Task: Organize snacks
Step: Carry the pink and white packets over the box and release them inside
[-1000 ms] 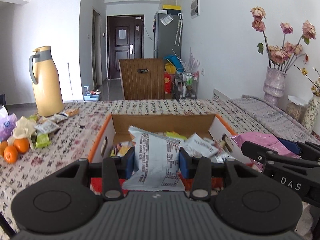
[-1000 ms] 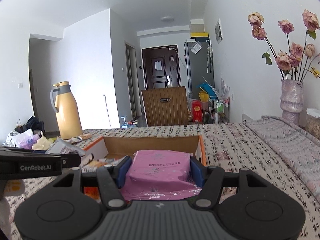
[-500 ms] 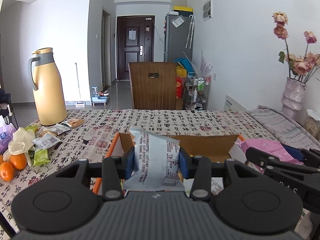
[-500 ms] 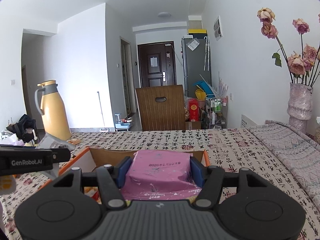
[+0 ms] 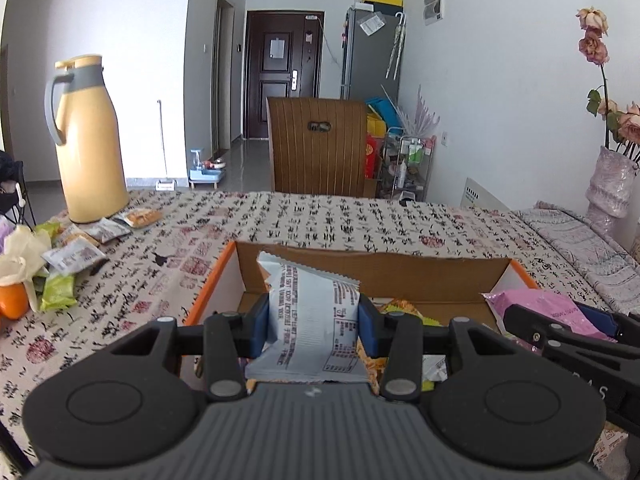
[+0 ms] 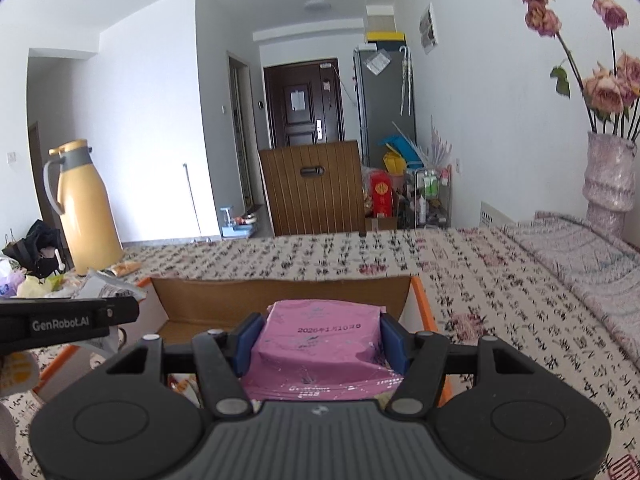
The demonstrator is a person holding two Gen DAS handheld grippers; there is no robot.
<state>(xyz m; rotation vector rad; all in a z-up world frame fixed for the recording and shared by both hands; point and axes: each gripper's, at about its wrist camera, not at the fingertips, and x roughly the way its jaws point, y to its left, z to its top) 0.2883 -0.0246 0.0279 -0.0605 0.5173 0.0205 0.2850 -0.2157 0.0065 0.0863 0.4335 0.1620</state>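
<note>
While both have drawn back from the box (image 5: 432,280), left gripper (image 5: 312,320) clamps white packet (image 5: 312,316); right gripper (image 6: 320,340) clamps pink packet (image 6: 320,344).

A tall yellow thermos jug (image 5: 86,140) with a grey collar and handle stands upright at ten o'clock on the table (image 5: 340,220), which wears a cloth printed with black characters. An orange (image 5: 14,300) lies at nine o'clock near the edge. At twelve o'clock, beyond the table, stands a brown slatted chair back (image 5: 318,146), with a dark door (image 5: 282,72) behind it. At two o'clock a pale vase (image 6: 610,180) holds dried pink roses (image 6: 608,84). A grey fridge (image 5: 370,52) stands beside the door.
</note>
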